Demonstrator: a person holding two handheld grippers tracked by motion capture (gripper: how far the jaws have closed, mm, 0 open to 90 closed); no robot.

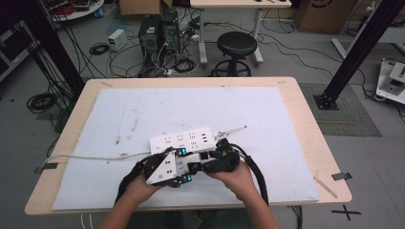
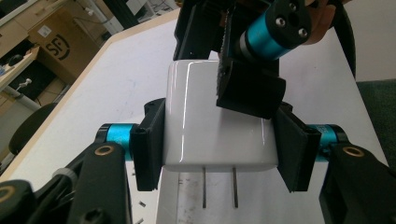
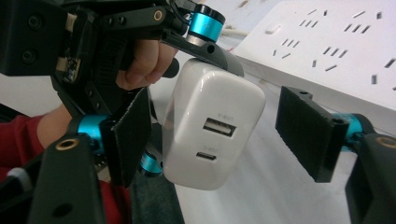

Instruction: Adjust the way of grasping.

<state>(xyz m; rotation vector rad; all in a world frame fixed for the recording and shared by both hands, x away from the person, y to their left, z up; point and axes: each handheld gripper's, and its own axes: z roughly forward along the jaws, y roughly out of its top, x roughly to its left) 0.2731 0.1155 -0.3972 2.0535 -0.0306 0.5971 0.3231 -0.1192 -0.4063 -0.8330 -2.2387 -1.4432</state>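
A white USB wall charger (image 2: 205,135) with two metal prongs is clamped by its sides between the black pads of my left gripper (image 2: 219,144), which is shut on it. In the right gripper view the charger (image 3: 210,126) shows its two ports, and my right gripper (image 3: 219,135) is open around it, with a gap on the right side. One right pad (image 2: 250,91) lies over the charger's top. A white power strip (image 1: 184,139) lies just beyond both grippers, the left (image 1: 184,168) and the right (image 1: 204,164), which meet near the table's front.
The power strip's white cable (image 1: 95,157) runs left off the table. A white mat (image 1: 143,109) covers most of the wooden table (image 1: 305,124). A thin white stick-like piece (image 1: 231,132) lies right of the strip. A black stool (image 1: 236,45) stands beyond the far edge.
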